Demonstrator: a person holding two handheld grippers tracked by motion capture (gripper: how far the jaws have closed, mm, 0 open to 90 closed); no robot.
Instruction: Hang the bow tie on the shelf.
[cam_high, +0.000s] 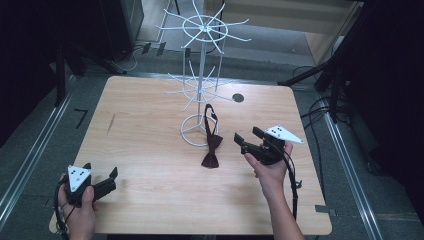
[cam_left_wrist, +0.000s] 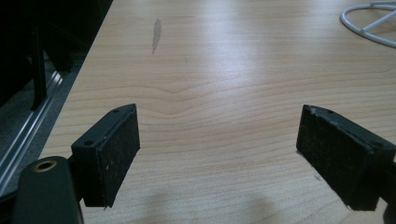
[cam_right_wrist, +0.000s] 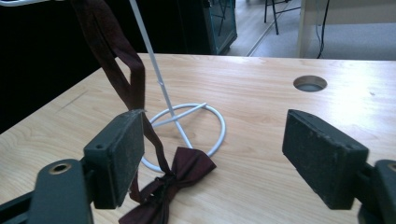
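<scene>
One dark red bow tie (cam_high: 212, 145) hung by its strap from a lower arm of the one white wire rack (cam_high: 201, 75), its bow resting on the table (cam_high: 150, 165) beside the rack's ring base. In the right gripper view the bow (cam_right_wrist: 180, 179) lay low between the jaws, nearer the left-hand jaw, which covered part of the strap; no pad touched it. The right gripper (cam_high: 247, 137) was released, jaws wide, nothing between the pads. The left gripper (cam_high: 107, 180) was also released, over bare wood. The strap's hanging point was cut off in the right gripper view. The left gripper view caught one corner of the ring base (cam_left_wrist: 369, 23).
</scene>
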